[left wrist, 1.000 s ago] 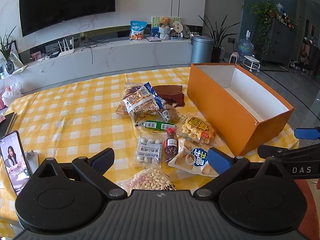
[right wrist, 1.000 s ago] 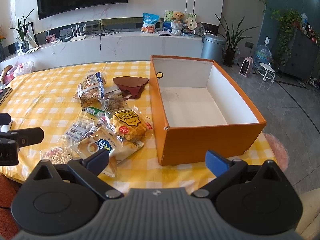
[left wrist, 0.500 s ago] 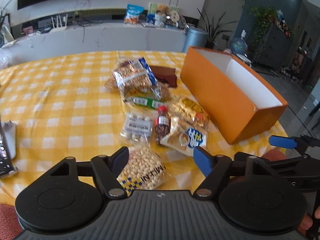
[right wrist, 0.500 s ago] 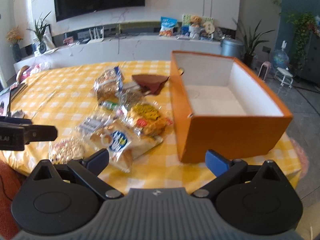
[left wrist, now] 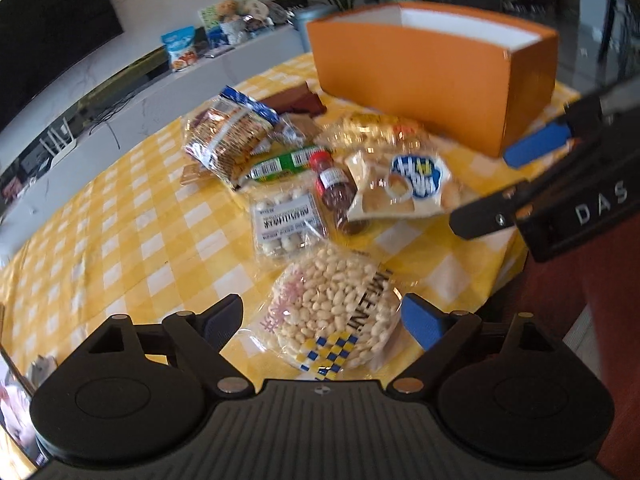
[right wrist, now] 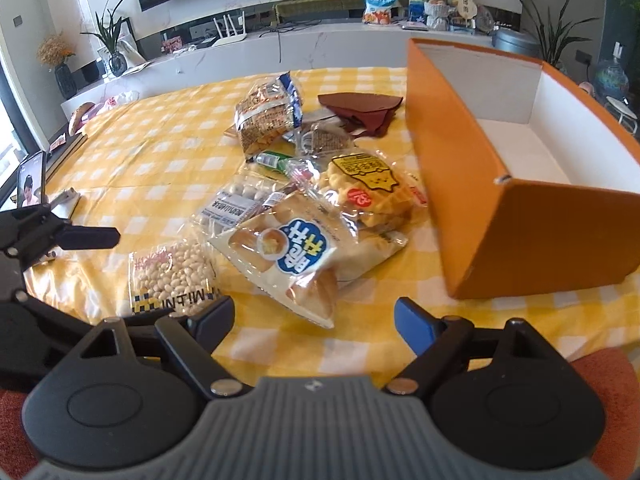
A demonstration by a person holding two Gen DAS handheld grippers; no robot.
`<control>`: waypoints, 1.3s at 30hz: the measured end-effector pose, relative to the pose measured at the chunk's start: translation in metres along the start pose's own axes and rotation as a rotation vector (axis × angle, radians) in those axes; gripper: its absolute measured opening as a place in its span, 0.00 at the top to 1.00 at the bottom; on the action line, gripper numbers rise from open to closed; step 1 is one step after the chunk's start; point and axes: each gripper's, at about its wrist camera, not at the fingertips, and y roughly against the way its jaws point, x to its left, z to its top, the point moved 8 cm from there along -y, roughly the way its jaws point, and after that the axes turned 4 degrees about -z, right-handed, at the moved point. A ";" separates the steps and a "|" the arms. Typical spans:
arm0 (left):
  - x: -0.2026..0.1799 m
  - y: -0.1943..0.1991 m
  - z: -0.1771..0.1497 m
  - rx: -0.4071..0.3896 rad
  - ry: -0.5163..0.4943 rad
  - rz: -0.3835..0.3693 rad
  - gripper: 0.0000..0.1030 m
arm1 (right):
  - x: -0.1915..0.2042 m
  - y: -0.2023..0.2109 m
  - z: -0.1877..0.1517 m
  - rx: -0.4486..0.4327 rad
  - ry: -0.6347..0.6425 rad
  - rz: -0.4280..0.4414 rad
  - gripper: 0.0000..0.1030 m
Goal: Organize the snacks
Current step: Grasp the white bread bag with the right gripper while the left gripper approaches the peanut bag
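Observation:
Several snack packs lie heaped on the yellow checked tablecloth (left wrist: 120, 220) beside an open orange box (left wrist: 420, 80) (right wrist: 452, 160). My left gripper (left wrist: 322, 316) hangs low over a clear bag of peanuts (left wrist: 336, 312) (right wrist: 172, 276). Its jaws are opening, and the bag lies between the fingers without the pads pressing it. My right gripper (right wrist: 314, 314) is closing. The near corner of a bread bag with a blue label (right wrist: 288, 256) (left wrist: 404, 184) lies between its fingers, untouched. Behind lie a waffle bag (right wrist: 368, 192), a red-capped bottle (left wrist: 336, 188) and a cracker bag (left wrist: 228, 136).
A phone (right wrist: 30, 180) stands at the table's left edge. A folded brown cloth (right wrist: 360, 108) lies against the box's far corner. The table's near edge runs just under both grippers. A white sideboard (right wrist: 320, 40) with a snack bag and ornaments lines the back wall.
Both grippers have come down toward the table. The left one rolled and now frames the peanut bag. The right one neared the bread bag and its jaws have narrowed.

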 end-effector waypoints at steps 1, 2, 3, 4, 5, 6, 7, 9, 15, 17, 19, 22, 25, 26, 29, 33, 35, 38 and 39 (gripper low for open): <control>0.000 -0.004 -0.002 0.010 -0.018 -0.003 0.00 | 0.002 -0.003 0.001 0.006 0.006 0.004 0.17; -0.001 -0.008 -0.003 0.016 -0.036 -0.008 0.00 | 0.005 -0.006 0.001 0.012 0.012 0.005 0.17; -0.001 -0.011 -0.004 0.021 -0.050 -0.012 0.00 | 0.007 -0.009 0.001 0.019 0.018 0.006 0.16; -0.001 -0.013 -0.005 0.022 -0.061 -0.018 0.00 | 0.009 -0.012 0.001 0.029 0.021 0.009 0.14; -0.001 -0.016 -0.005 0.023 -0.068 -0.024 0.00 | 0.010 -0.015 0.001 0.038 0.022 0.010 0.12; 0.000 -0.018 -0.005 0.026 -0.071 -0.028 0.00 | 0.011 -0.018 0.002 0.044 0.023 0.011 0.12; 0.001 -0.021 -0.004 0.029 -0.068 -0.035 0.00 | 0.012 -0.022 0.002 0.052 0.023 0.009 0.12; 0.006 -0.026 -0.003 0.033 -0.036 -0.058 0.00 | 0.013 -0.028 0.002 0.068 0.022 0.007 0.12; 0.019 -0.040 -0.001 0.052 0.141 -0.124 0.00 | 0.014 -0.044 0.005 0.085 0.037 -0.002 0.12; 0.022 -0.044 0.000 0.066 0.194 -0.116 0.00 | 0.015 -0.047 0.006 0.081 0.046 -0.006 0.12; 0.023 -0.047 0.000 0.086 0.236 -0.100 0.00 | 0.017 -0.049 0.010 0.082 0.043 -0.008 0.12; 0.026 -0.050 0.002 0.097 0.289 -0.074 0.00 | 0.018 -0.049 0.021 0.079 -0.020 0.018 0.12; 0.031 -0.049 0.003 0.092 0.366 -0.066 0.03 | 0.016 -0.050 0.032 0.078 -0.115 0.032 0.05; 0.032 -0.050 0.003 0.093 0.384 -0.065 0.05 | 0.014 -0.052 0.034 0.081 -0.143 0.031 0.05; 0.034 -0.049 0.003 0.095 0.395 -0.050 0.06 | 0.006 -0.063 0.037 0.102 -0.226 0.002 0.05; 0.033 -0.049 0.005 0.109 0.363 -0.017 0.06 | -0.009 -0.077 0.037 0.150 -0.376 0.012 0.08; 0.030 -0.049 0.007 0.119 0.329 0.011 0.04 | -0.012 -0.080 0.038 0.153 -0.408 0.017 0.12; 0.023 -0.047 0.007 0.128 0.255 0.039 0.02 | -0.012 -0.079 0.040 0.137 -0.403 0.016 0.20; 0.021 -0.046 0.006 0.132 0.235 0.047 0.02 | -0.012 -0.078 0.040 0.129 -0.400 0.013 0.23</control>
